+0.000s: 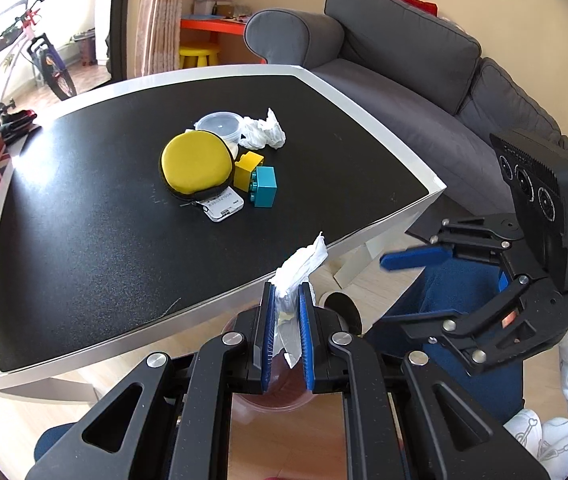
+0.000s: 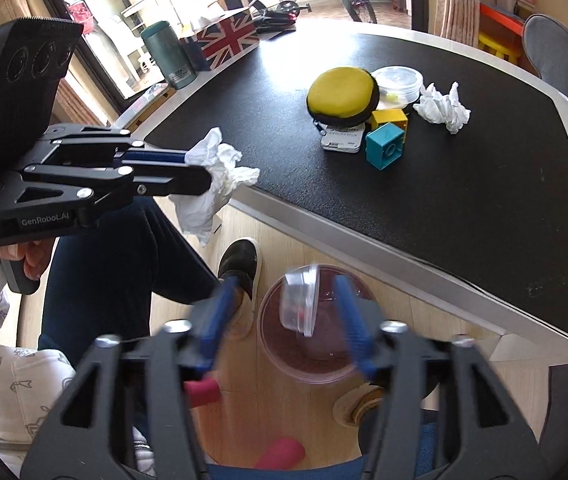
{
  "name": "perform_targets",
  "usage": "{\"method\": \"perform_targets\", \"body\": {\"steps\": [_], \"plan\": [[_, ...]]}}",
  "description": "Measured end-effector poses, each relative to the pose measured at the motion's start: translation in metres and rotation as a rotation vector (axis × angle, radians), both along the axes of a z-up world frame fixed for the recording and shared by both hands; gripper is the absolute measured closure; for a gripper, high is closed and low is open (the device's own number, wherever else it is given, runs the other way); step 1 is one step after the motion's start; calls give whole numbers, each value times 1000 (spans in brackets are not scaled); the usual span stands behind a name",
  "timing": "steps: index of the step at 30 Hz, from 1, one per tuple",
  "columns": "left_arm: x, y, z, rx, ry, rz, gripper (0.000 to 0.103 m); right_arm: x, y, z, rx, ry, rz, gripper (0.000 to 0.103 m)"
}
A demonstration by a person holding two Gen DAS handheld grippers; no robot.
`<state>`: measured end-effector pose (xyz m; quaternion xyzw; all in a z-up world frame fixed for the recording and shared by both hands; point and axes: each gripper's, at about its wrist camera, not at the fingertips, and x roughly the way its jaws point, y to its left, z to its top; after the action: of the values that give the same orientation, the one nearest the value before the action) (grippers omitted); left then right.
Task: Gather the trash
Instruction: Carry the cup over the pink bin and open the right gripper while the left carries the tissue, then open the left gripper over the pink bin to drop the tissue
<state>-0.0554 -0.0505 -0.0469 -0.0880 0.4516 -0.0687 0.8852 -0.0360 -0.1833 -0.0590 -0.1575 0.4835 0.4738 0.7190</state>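
Note:
My left gripper (image 1: 287,286) is shut on a crumpled white tissue (image 1: 302,264), held just off the table's near edge. The right wrist view shows this tissue (image 2: 211,188) hanging from those fingers. My right gripper (image 2: 284,284) is open, pointing down over a clear reddish bin (image 2: 261,320) on the floor. A small clear plastic cup (image 2: 300,304) sits tilted and blurred between the blue pads, which stand apart from it. Another crumpled tissue (image 1: 263,130) lies on the black table (image 1: 83,240) beside a clear lidded tub (image 1: 219,124).
A yellow round case (image 1: 193,164), a yellow brick (image 1: 247,168), a teal brick (image 1: 263,186) and a white card (image 1: 223,204) lie mid-table. A flag-print box (image 2: 227,40) and green flask (image 2: 167,54) stand at its edge. A grey sofa (image 1: 404,80) is beyond. A person's shoe (image 2: 239,264) is by the bin.

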Motion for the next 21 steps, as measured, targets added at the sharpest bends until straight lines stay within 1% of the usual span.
{"method": "perform_targets", "body": {"steps": [1, 3, 6, 12, 21], "plan": [[0, 0, 0, 0, 1, 0, 91, 1, 0, 1, 0, -3, -9, 34], [0, 1, -1, 1, 3, 0, 91, 4, -2, 3, 4, -16, -34, 21], [1, 1, -2, 0, 8, -2, 91, 8, -5, 7, 10, -29, -61, 14], [3, -3, -5, -1, 17, -17, 91, 16, -11, 10, 2, -45, -109, 8], [6, -9, -12, 4, 36, -37, 90, 24, -16, 17, 7, -69, -146, 8]]}}
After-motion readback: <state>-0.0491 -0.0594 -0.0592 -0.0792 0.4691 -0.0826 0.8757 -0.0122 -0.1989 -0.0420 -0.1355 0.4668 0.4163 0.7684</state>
